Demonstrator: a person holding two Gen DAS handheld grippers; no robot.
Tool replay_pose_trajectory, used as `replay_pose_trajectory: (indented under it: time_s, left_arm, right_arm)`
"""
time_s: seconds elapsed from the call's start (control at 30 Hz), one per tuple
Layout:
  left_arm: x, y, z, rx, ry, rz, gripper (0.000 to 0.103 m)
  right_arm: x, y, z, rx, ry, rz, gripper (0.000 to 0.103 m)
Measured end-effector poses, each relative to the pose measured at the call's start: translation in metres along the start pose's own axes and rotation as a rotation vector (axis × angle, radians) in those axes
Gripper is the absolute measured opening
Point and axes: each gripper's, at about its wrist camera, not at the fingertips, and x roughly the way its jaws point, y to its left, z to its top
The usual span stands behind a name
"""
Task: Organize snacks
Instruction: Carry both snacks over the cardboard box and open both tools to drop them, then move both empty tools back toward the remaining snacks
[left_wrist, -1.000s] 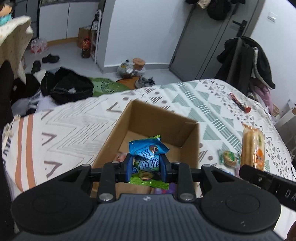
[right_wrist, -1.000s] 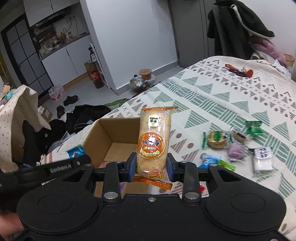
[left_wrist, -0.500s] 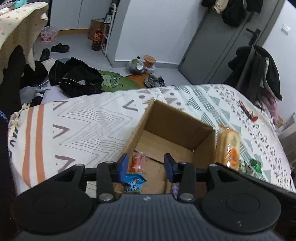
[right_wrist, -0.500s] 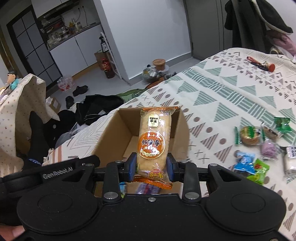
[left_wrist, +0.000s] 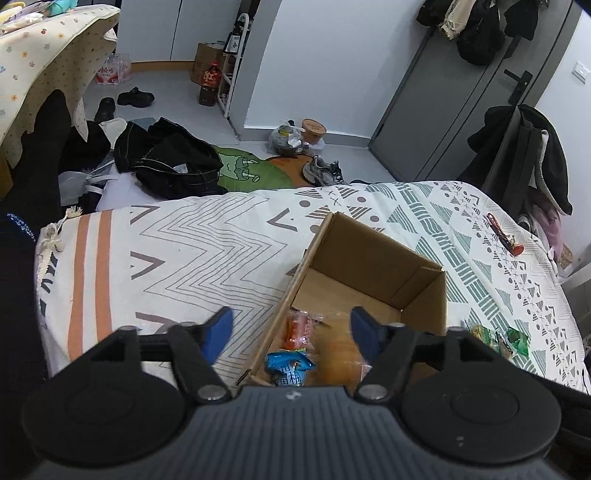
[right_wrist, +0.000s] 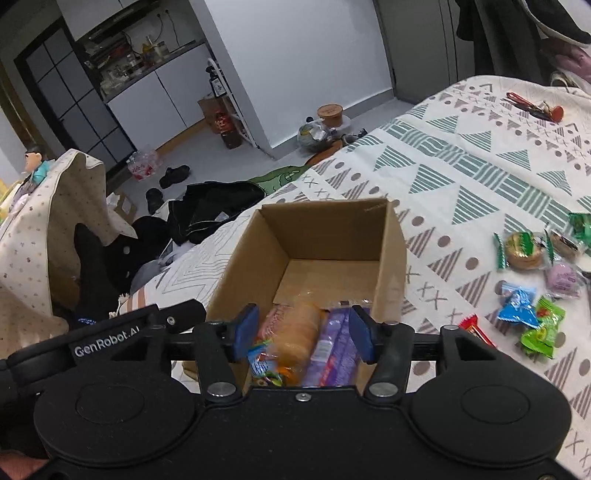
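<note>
- Bed (left_wrist: 207, 236): covered with a patterned blanket of zigzags and triangles; it carries the box and the loose snacks.
- Cardboard box (right_wrist: 391, 236): open-topped, standing on the bed. The far half of its floor is bare; several snack packets lie at the near end.
- Left tongs (left_wrist: 291, 332): spread wide, nothing between the blue pads. They hang above the near left wall of the box.
- Right tongs (right_wrist: 303, 332): spread wide, gripping nothing, positioned over the near end of the box.
- Orange rice-cracker packet (right_wrist: 299, 332): lying in the box, blurred, between a purple packet (right_wrist: 332, 350) and a pink one.
- Blue snack packet (left_wrist: 290, 367): lying in the near left corner of the box, next to an orange-red packet (left_wrist: 297, 328).
- Loose snacks (right_wrist: 524, 251): a cluster of small wrapped items on the bed, right of the box and apart from it. It includes a blue candy (right_wrist: 517, 304) and a green candy (right_wrist: 543, 328).
</note>
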Motion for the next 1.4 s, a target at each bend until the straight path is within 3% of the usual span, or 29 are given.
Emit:
replay_pose_trajectory:
  time_s: [0.47, 0.63, 0.93, 1.4]
  left_arm:
    - [-0.008, -0.03, -0.011, 0.085, 0.006, -0.003, 0.084]
    - [-0.015, -0.049, -0.016, 0.13, -0.006, -0.009, 0.091]
    - [-0.027, -0.09, -0.026, 0.206, -0.005, -0.029, 0.092]
    - [-0.039, -0.14, -0.048, 0.279, 0.0, -0.062, 0.092]
  right_arm:
    - [-0.046, -0.048, -0.013, 0.008, -0.041, -0.107, 0.065]
    - [-0.064, -0.068, -0.015, 0.021, -0.072, -0.131, 0.075]
    - [-0.095, -0.106, -0.02, 0.043, -0.149, -0.197, 0.096]
    - [-0.125, -0.164, -0.031, 0.088, -0.182, -0.251, 0.099]
